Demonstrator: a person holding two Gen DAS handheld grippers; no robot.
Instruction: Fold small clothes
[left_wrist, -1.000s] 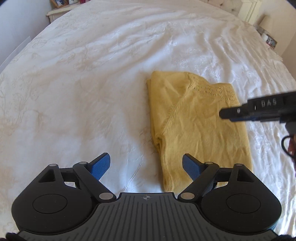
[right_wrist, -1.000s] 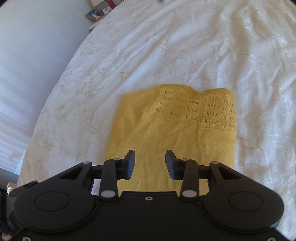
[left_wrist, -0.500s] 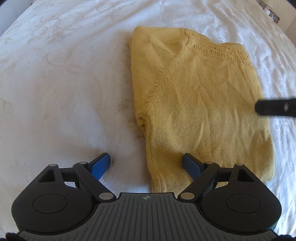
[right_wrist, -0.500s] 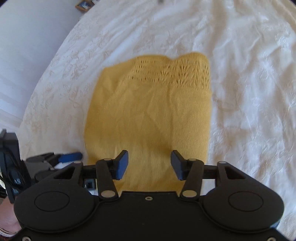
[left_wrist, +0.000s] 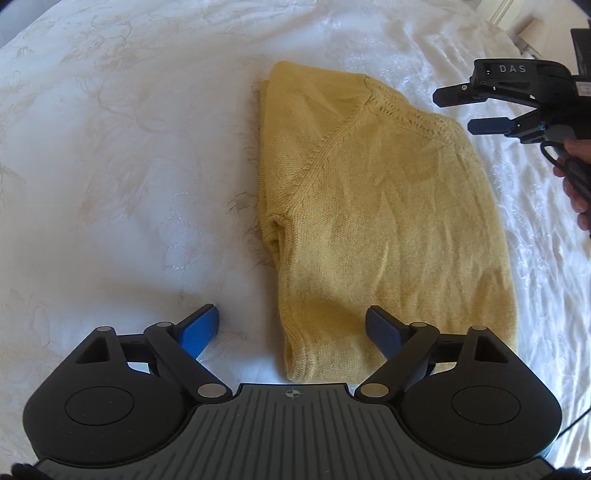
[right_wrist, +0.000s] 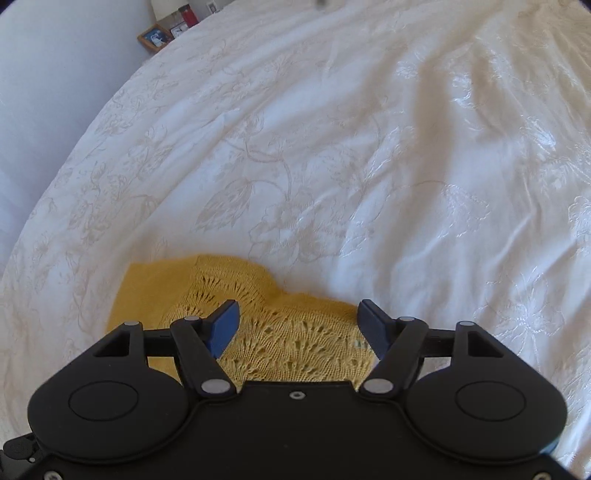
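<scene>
Yellow knit sweater (left_wrist: 384, 221) is lying part-folded on the bed (left_wrist: 122, 155); my left claw (left_wrist: 291, 325) and right claw (right_wrist: 297, 325) are hovering apart, empty, the right's jaws just widened, with a last fold likely remaining.

Right gripper (right_wrist: 297, 325): jaws just opening wider, nothing clamped; shifted from above the yellow sweater (left_wrist: 376, 221) body to its lace-knit end. Left gripper (left_wrist: 291, 326): lower, nearer hem corner.

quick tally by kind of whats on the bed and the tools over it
Yellow knit garment: 1
White bedspread: 1
Tongs: 2, left tongs and right tongs, both open, nothing held
Total: 4
</scene>
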